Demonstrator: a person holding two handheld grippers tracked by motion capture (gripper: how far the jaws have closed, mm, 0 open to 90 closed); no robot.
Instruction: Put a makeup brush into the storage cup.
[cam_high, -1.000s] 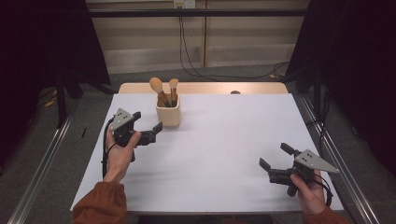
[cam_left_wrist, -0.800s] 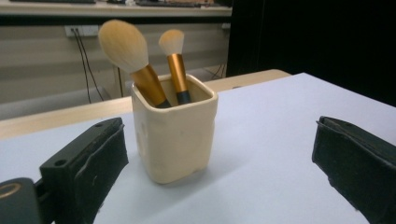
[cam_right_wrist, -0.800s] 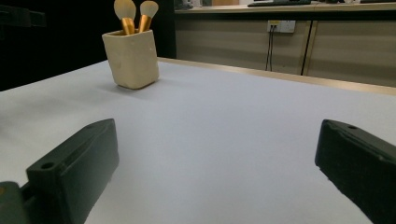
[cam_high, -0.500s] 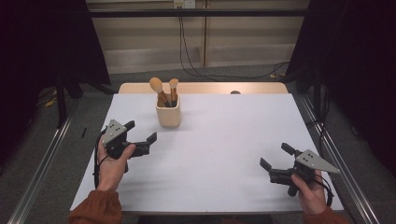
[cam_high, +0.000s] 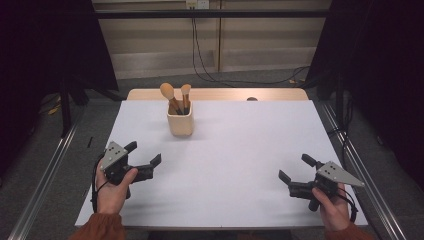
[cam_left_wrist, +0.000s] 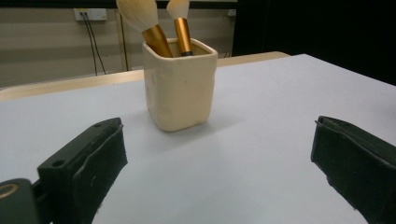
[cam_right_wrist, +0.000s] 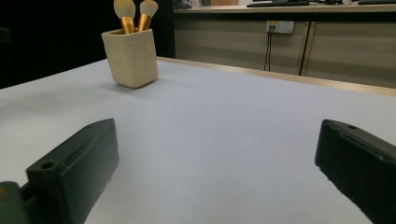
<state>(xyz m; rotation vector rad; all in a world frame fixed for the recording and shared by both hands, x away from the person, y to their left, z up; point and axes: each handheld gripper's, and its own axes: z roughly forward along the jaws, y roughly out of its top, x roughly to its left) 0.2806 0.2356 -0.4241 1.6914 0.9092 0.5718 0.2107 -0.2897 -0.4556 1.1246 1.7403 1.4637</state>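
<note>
While both tongs sit released near the bench's front corners, the cream cup (cam_high: 180, 124) with two brushes (cam_high: 176, 98) stands toward the bench's back edge, left of its middle.

The left tongs (cam_high: 145, 156) rest low by the front-left corner, jaws spread wide with nothing between them, aimed at the cup, which stands upright near them but apart in the left gripper view. The right tongs (cam_high: 295, 170) lie by the front-right corner, jaws likewise parted and holding nothing, well apart from the cup. Both brushes lean bristles-up inside the cup, gold ferrules showing above its rim. The white bench (cam_high: 240, 150) carries the cup.
</note>
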